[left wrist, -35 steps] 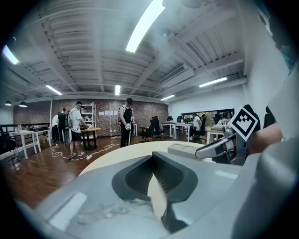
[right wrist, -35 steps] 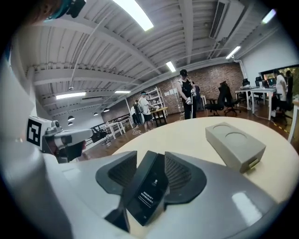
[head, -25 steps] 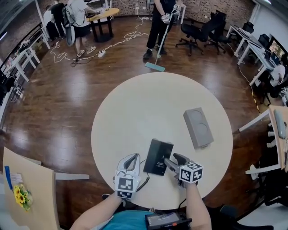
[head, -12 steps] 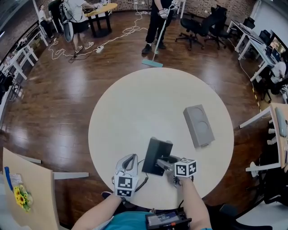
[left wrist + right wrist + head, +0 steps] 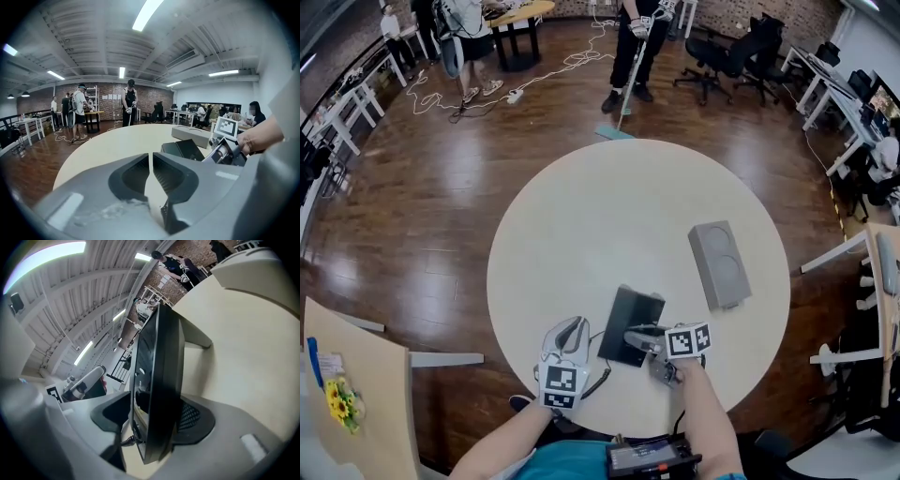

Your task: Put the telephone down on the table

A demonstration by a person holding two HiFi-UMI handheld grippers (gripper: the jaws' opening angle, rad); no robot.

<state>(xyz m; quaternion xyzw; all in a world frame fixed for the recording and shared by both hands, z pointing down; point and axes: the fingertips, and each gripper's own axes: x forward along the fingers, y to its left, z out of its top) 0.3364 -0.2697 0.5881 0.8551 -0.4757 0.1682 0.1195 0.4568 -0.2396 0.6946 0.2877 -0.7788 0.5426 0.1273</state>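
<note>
One round table (image 5: 581,216) is seen, and on it one telephone (image 5: 630,326) and one grey box (image 5: 719,264); two grippers are counted. The telephone, flat and black, is found close to the near edge of the table, a little right of its middle. It is gripped by the right gripper (image 5: 639,339): its near end is pressed between the two fingers (image 5: 197,420), one on each flat face, and the body is carried out beyond the fingertips. Whether its far end touches the table cannot be told. The left gripper (image 5: 151,161) is held just beside the telephone, at its left, with only a thin slit left between its fingers and nothing held there. The grey box is laid well apart, toward the table's right edge.
</note>
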